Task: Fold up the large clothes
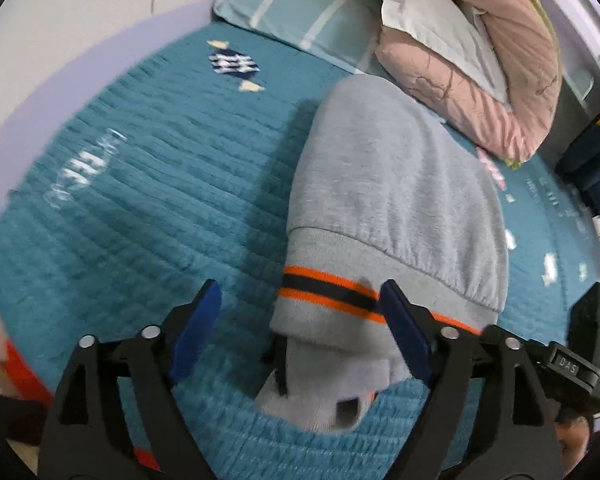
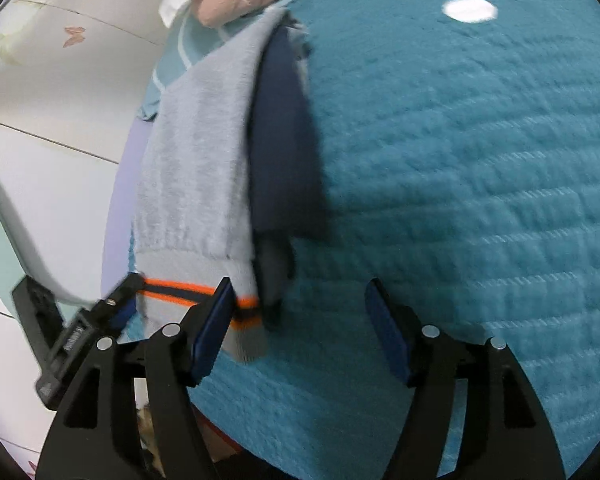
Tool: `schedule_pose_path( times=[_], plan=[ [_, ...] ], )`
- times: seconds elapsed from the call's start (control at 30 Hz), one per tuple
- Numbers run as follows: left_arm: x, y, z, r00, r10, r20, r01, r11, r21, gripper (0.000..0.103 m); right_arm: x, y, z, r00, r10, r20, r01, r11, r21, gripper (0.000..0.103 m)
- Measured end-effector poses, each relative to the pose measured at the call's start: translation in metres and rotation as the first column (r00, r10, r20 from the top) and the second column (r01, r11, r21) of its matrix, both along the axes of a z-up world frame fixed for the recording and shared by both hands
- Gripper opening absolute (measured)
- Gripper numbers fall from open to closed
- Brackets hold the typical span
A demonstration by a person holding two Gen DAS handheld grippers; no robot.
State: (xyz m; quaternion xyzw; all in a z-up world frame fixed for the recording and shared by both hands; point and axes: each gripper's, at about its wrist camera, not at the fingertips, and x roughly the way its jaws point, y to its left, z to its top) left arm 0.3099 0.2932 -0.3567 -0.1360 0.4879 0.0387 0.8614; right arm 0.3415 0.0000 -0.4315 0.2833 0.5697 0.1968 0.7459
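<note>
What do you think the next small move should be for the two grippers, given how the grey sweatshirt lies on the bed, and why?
Probably close the left gripper on the striped hem. It stands open with the grey sweatshirt bunched between its fingers, so it looks placed to grasp. The right gripper is also open, mostly over the teal blanket.

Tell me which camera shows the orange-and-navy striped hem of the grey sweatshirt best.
The left wrist view: the striped hem faces the camera, running across between the open left claw. The right wrist view shows only a short stretch of it, partly hidden behind the open right claw.
</note>
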Motion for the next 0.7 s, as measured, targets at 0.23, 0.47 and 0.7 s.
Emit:
schedule_pose_path(
  times=[0.23, 0.47, 0.7],
  plan=[
    [-0.039, -0.042, 0.057, 0.999, 0.007, 0.042, -0.016, 0.974, 0.227, 0.09, -0.042, -0.039, 0.062, 0.99, 0.06, 0.129, -0.052, 0.997, -0.066, 0.063],
    [-0.098, -0.118, 0.132, 0.991, -0.051, 0.124, 0.0, 0.924, 0.381, 0.093, -0.097, -0.075, 0.165, 0.941, 0.122, 0.316, -0.026, 0.956, -0.291, 0.075],
    [-0.164, -0.201, 0.205, 0.942, -0.177, 0.287, 0.07, 0.936, 0.346, 0.097, -0.18, -0.106, 0.242, 0.836, 0.174, 0.52, 0.073, 0.905, -0.42, 0.094]
  ],
)
